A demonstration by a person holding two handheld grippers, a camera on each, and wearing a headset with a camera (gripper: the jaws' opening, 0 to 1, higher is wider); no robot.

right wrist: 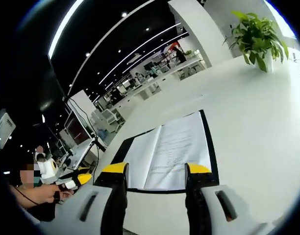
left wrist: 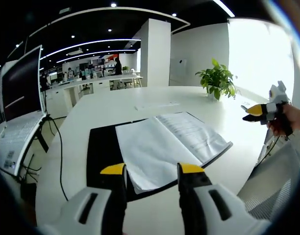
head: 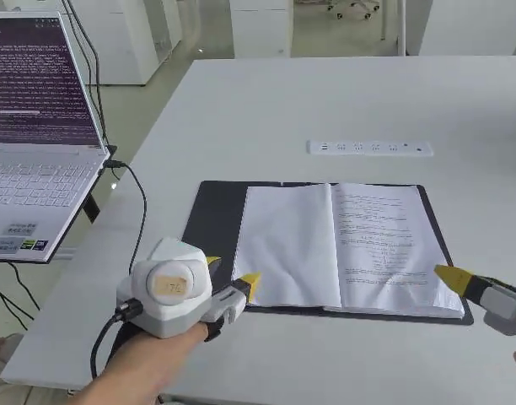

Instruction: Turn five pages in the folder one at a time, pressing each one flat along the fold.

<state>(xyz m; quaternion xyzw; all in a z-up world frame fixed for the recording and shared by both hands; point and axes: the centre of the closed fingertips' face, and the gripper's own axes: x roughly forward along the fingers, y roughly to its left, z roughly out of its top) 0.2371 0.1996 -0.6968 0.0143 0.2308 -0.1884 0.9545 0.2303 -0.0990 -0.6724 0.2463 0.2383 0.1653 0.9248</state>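
- Far off to the left gripper's [head: 233, 276] left: open laptop [head: 39, 160], with a black cable [head: 142, 211] trailing down past that gripper's left side.
- Left gripper: jaws parted, holding nothing. Hovering just off the near left corner of the folder [head: 214, 221], yellow tips aimed toward the blank left page [head: 287, 245].
- Ahead of and between both grippers: black folder lying open and flat on the white table [head: 266, 101], printed right page [head: 380, 245] on the side of the right gripper [head: 457, 278]. Power strip [head: 369, 148] beyond the folder's far edge.
- Right gripper: jaws apart in its own view, empty. Poised at the near right corner of the printed page, touching or just above it; cannot tell which.
- Step in hand, by judgement: approach for a page turn, nothing pinched yet. Count of pages already turned not readable from here.
- Next move, likely: pinch only the top sheet at that corner, sweep it over toward the left gripper, then run a gripper along the fold to press it flat. Main risk is catching two sheets at once.
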